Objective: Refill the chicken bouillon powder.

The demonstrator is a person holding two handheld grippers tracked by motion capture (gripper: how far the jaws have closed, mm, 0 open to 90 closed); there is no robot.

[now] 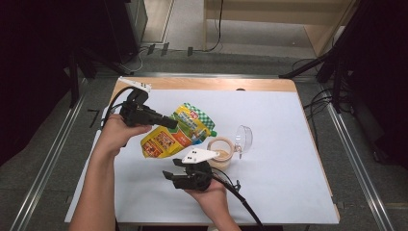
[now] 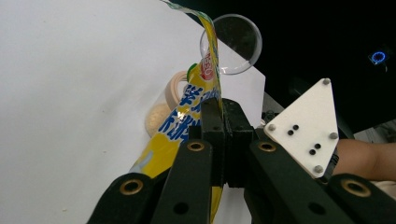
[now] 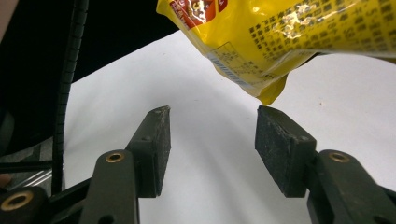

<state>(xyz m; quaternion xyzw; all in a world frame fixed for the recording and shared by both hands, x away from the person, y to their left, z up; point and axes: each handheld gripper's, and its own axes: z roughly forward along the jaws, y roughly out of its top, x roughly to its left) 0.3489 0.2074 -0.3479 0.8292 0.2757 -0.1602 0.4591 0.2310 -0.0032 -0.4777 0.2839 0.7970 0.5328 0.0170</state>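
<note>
A wooden table (image 1: pixel 202 83) under a white sheet (image 1: pixel 279 159) stands on grey floor (image 1: pixel 43 159), metal rails (image 1: pixel 358 163) at three and nine o'clock, pale wooden furniture (image 1: pixel 269 14) at twelve, cables (image 1: pixel 315 103) trailing, corners dark.

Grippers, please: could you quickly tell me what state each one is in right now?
Left gripper: closed on the pouch, held above the table.
Right gripper: open, holding nothing, just below the pouch's corner.

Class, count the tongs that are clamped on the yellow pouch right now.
1: the left tongs are shut on the yellow pouch, held above the table. The right tongs are open below its corner.
</note>
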